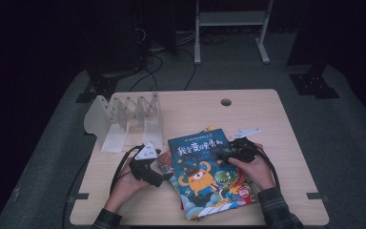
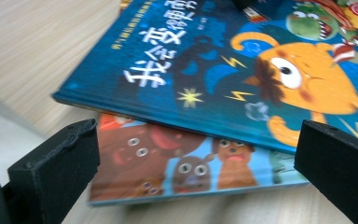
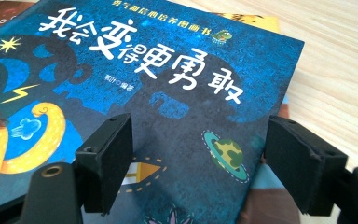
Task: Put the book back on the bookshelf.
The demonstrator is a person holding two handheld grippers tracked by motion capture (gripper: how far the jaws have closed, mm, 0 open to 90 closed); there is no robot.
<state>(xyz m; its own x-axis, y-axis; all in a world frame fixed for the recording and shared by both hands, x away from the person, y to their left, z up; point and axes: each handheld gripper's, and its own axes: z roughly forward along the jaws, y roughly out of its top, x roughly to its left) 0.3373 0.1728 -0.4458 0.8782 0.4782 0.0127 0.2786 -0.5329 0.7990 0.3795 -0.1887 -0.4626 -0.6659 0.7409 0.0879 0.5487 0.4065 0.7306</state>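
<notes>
Jaws of the left gripper (image 2: 191, 172) stand apart at the stack's edge — the lower book (image 2: 177, 168) half hidden under the blue book (image 1: 205, 167); the right gripper (image 3: 198, 163) gapes over its cover, one corner cut off.

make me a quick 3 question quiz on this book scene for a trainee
1. True or false: the blue book lies on top of the stack.
2. The white rack stands: A) left of the books, B) right of them, C) on them.
3. Fill in: both the left tool and the right tool have their jaws ____.

Key: 1 true. 2 A. 3 open, each set apart with the blue book's cover or edge between them.
</notes>
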